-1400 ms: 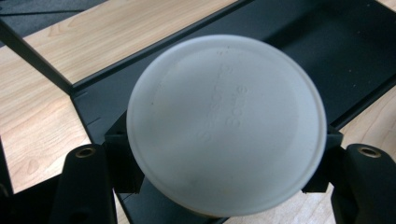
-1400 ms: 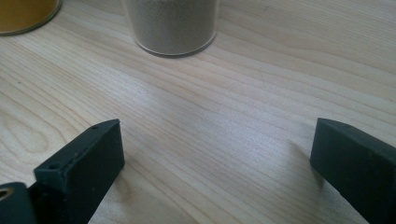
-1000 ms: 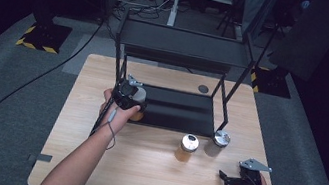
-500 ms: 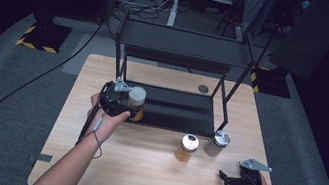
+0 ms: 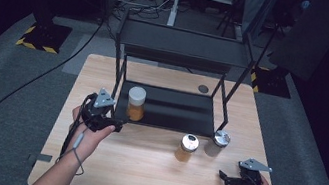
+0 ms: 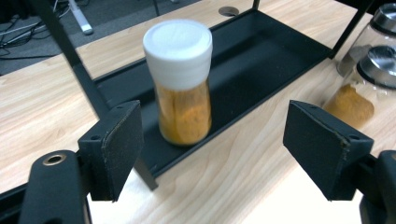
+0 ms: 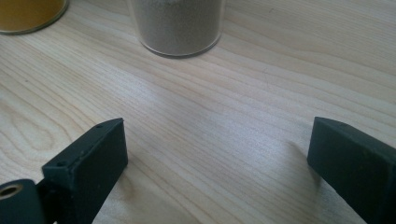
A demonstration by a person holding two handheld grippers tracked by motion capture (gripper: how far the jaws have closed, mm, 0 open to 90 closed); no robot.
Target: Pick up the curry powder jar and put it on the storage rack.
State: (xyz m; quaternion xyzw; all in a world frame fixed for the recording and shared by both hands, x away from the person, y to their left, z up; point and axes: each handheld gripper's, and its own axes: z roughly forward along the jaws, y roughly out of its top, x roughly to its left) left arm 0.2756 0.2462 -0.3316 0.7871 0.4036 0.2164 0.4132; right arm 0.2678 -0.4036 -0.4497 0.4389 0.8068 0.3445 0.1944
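Spice jar (image 6: 179, 80) ahead of left tongs (image 6: 233, 135), untouched

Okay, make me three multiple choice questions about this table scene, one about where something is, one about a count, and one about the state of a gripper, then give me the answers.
1. Where does the white-capped jar of orange powder stand?
A. On the black rack's lower shelf
B. On the rack's top shelf
C. On the floor

2. How many jars stand on the bare wooden table in front of the rack?
A. None
B. Two
C. Four

3. How is the left gripper?
A. Shut on the jar
B. Open, jaws apart, holding nothing
C. Shut on a cable

Answers:
1 A: the white-capped jar sits on the lower shelf, at its left end.
2 B: a jar of orange powder and a silver-lidded jar stand on the table.
3 B: the left gripper has its jaws spread wide, short of the jar.
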